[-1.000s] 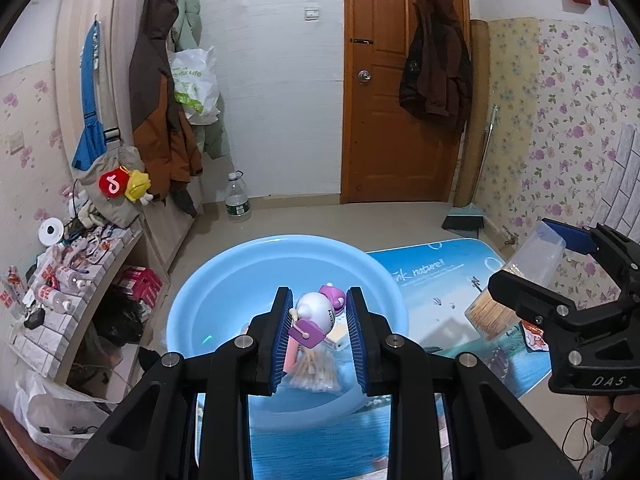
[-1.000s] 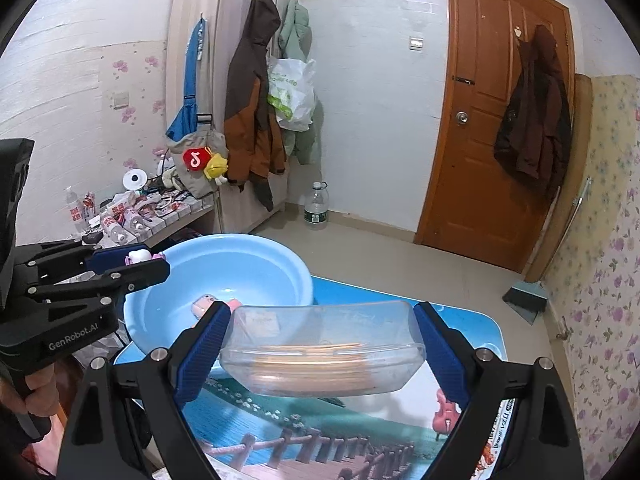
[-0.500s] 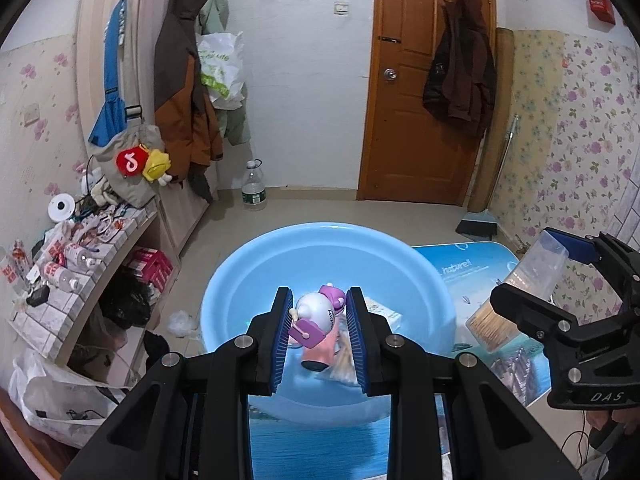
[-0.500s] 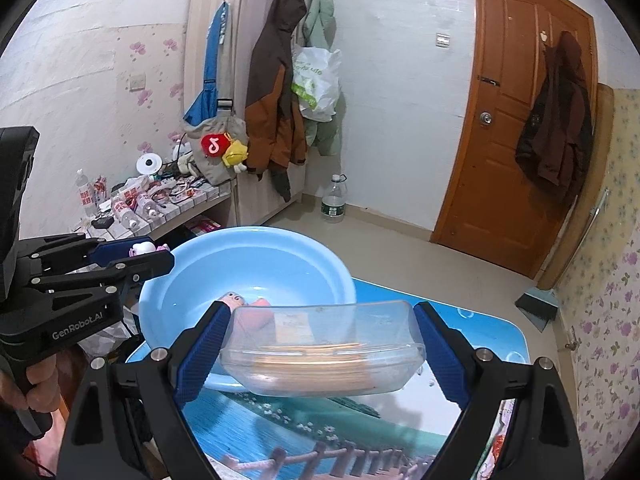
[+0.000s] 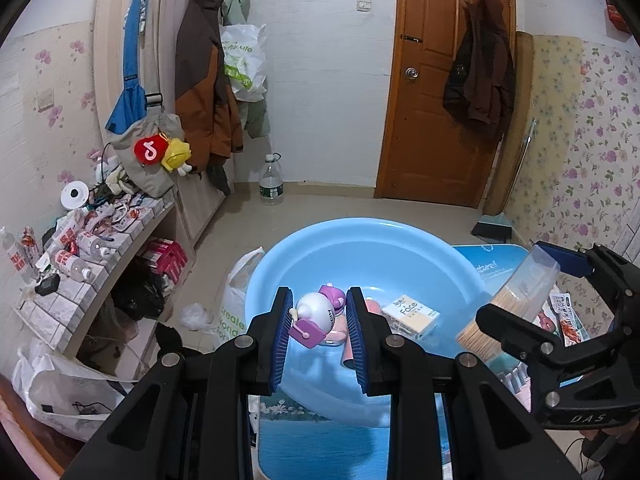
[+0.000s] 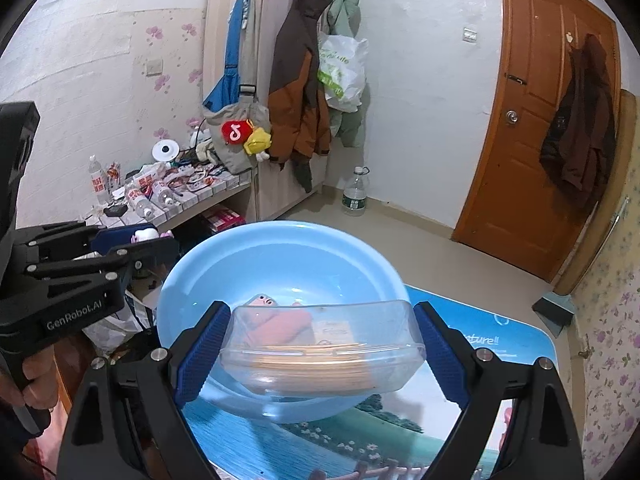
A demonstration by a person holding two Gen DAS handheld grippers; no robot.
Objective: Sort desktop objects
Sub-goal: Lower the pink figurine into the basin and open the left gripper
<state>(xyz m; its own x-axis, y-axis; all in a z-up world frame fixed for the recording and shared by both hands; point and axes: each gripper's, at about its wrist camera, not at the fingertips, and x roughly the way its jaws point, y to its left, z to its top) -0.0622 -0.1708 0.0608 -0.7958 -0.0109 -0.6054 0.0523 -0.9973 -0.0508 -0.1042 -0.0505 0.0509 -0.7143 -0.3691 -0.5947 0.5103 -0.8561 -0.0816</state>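
Blue basin (image 5: 400, 240) sits just below both loads, so lower the left gripper (image 5: 320, 320), clamped on the little toy (image 5: 314, 316), and the right gripper (image 6: 320, 344), squeezing the clear toothpick box (image 6: 324, 348), inside the rim before letting go.

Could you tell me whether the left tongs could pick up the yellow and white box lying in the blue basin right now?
Probably not: the left tongs are shut on a white-and-purple toy, though the box lies uncovered.

The basin (image 6: 280, 248) is smooth, glossy blue plastic. The box (image 6: 320, 344) of wooden sticks is clear, shiny plastic. The toy (image 5: 316, 314) looks like hard glossy plastic. The tongs (image 5: 320, 336) are matt black with ribbed blue pads (image 5: 282, 332). The surface (image 6: 500, 360) wears a slick printed mat.
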